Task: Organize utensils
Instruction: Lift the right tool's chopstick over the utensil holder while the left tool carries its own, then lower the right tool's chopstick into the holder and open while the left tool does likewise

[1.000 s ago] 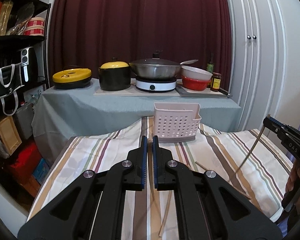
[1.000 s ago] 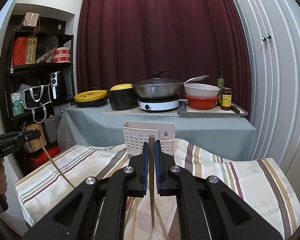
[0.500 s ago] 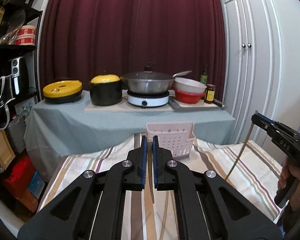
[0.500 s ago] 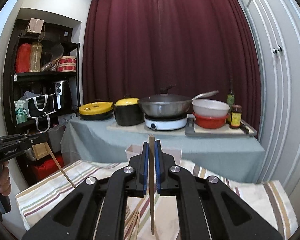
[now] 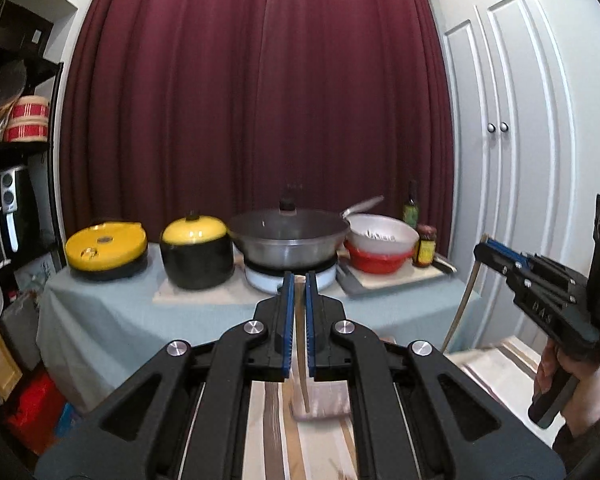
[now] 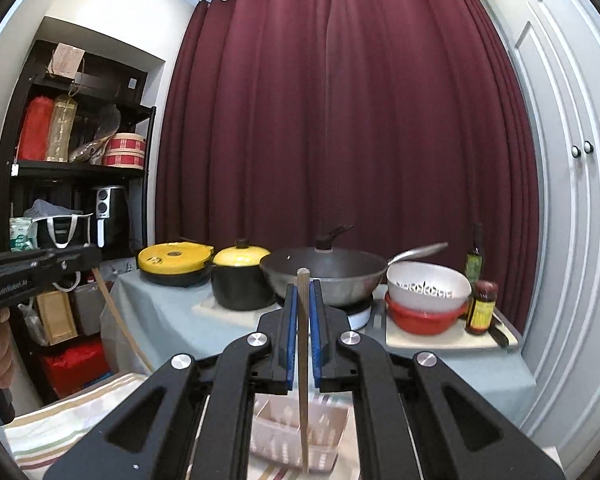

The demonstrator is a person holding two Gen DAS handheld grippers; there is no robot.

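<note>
Wooden chopsticks are what I carry, one in each gripper. My right gripper has its blue pads pressed on a chopstick that stands nearly upright between them, its top poking above the fingertips and its lower end hanging over the white perforated basket. That basket sits on the striped cloth below me, near the cloth's far edge; motion blur smears its holes. My left gripper pinches the other chopstick the same way, the stick running down between the pads toward a blurred pale shape on the cloth that I cannot identify with certainty from this view.

From the left wrist view I see my right gripper off to the side with its stick slanting down from the tip, and a hand wrapped round its handle. From the right wrist view my left gripper shows at the left edge, its stick angling down toward the cloth's near left corner.

Beyond the cloth stands a counter draped in grey-blue fabric. Along it, left to right: a flat yellow-lidded cooker, a black pot with a yellow lid, a lidded wok on a white hob, a white bowl nested in a red bowl, and two bottles at the right end. A maroon curtain hangs behind, a dark shelf unit stands at left, and white cupboard doors at right.
</note>
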